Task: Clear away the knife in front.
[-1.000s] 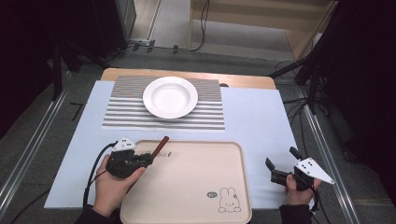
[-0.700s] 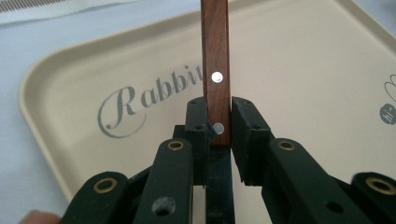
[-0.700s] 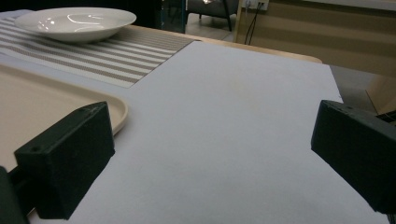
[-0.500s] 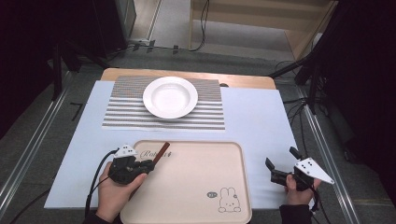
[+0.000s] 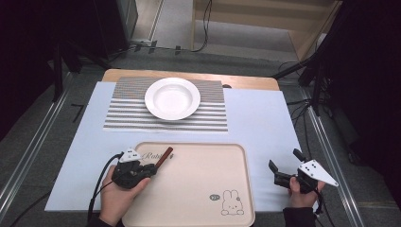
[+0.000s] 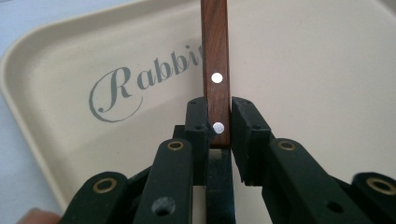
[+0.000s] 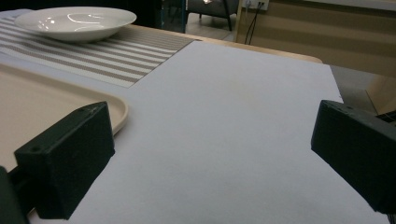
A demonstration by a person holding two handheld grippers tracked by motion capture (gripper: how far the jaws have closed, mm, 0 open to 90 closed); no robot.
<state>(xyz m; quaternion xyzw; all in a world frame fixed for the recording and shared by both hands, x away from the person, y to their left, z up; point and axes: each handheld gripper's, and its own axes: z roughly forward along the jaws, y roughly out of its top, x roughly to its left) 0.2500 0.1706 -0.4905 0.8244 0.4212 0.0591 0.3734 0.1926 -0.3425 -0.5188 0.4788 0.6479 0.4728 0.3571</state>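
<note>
Beige plastic tray (image 5: 198,189), near centre of the table, printed "Rabbit" at its far left corner and a rabbit figure near its near right corner. It lies on a pale blue sheet (image 5: 255,118) that covers most of the tabletop.

Left gripper (image 5: 150,170): held in the person's left hand (image 5: 118,198) at the tray's left edge, jaws clamped on the near end of a brown wooden handle (image 5: 164,157). In the left gripper view the handle (image 6: 215,70) runs straight away from the jaws over the tray (image 6: 327,93), with two silver rivets showing; its far end is cut off by the frame.

Striped grey-and-white placemat (image 5: 123,106): far centre, beyond the tray. A white shallow plate (image 5: 172,98) sits on it.

Right gripper (image 5: 284,170): held in the person's right hand (image 5: 302,194), to the right of the tray above the blue sheet, jaws set wide apart with nothing between them. The right gripper view shows the tray's corner (image 7: 119,109) at left and the plate (image 7: 74,21) far left.
</note>
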